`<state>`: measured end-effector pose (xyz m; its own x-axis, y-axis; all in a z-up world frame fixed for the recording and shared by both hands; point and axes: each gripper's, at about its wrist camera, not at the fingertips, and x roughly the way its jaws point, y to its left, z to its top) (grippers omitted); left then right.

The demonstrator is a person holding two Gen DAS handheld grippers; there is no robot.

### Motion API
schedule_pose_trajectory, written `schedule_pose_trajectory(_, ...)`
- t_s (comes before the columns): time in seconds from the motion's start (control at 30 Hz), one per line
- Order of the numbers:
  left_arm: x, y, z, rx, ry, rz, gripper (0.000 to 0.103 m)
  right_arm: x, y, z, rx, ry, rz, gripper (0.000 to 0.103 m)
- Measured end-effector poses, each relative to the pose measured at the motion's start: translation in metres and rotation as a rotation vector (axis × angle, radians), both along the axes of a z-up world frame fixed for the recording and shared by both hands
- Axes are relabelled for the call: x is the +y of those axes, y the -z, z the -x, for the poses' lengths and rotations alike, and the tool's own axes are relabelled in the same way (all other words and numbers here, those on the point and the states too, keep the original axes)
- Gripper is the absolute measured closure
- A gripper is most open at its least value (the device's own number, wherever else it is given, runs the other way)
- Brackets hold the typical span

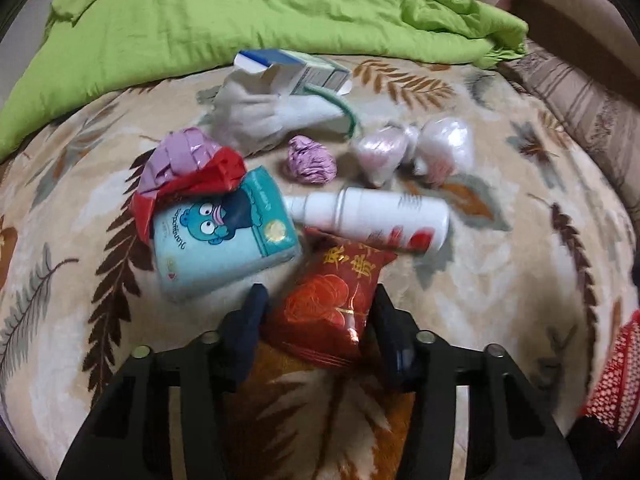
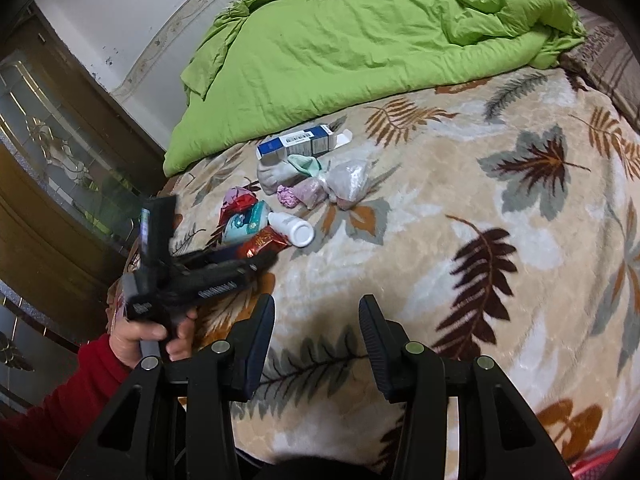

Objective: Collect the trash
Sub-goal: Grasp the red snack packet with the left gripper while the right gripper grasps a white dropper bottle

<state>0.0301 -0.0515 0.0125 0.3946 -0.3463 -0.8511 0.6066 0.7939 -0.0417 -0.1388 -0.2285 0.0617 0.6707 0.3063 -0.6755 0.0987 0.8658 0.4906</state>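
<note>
1. Left tool (image 1: 318, 300): spread wide, fingers (image 1: 252, 320) on either side of a red snack packet (image 1: 332, 304) with gold characters; right finger close against the packet's edge, left finger just beside it with a thin gap, so not clamped. Seen from the right wrist view as a blurred black body (image 2: 208, 276) gripped by a hand (image 2: 152, 340) in a red sleeve, tips at the packet (image 2: 264, 242).
2. Right tool (image 2: 316, 320): released, fingers well apart, nothing between them, hovering over bare blanket (image 2: 480, 240) away from the litter.
3. Trash cluster, lying on the leaf-patterned bed blanket (image 1: 520, 280): red snack packet nearest the left tool; teal tissue pack (image 1: 228, 240) with a cartoon face just to its left, touching a white bottle (image 1: 372, 216) lying on its side beyond the packet.
4. Crumpled red and lilac wrapper (image 1: 188, 172) resting on the far corner of the tissue pack; small lilac wad (image 1: 312, 160) beyond the bottle.
5. Two knotted clear plastic bags (image 1: 416, 148) to the right of the wad, touching each other.
6. Grey-white sock (image 1: 276, 116) with a green cuff farther back, partly overlapped by an opened blue-and-white carton (image 1: 296, 70).
7. Green quilt (image 1: 240, 12) bunched at the far side of the bed, behind the carton.
</note>
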Motion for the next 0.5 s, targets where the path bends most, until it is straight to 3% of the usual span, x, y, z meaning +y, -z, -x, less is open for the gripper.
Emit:
schedule_pose_trajectory(0.1, 0.004, -0.003, 0.003, -0.003, -0.038, 0.022, 0.065, 0.007, -0.004, -0.015, -0.013, -0.038, 0.029, 0.055)
schedule_pose_trajectory(0.23, 0.028, -0.016, 0.014, 0.052, -0.131, 0.090, 0.065, 0.020, -0.005, -0.045, -0.021, -0.131, 0.105, 0.055)
schedule_pose_trajectory(0.5, 0.072, -0.030, 0.038, -0.044, -0.302, 0.115, 0.065, 0.054, 0.019, -0.134, 0.031, -0.331, 0.239, 0.056)
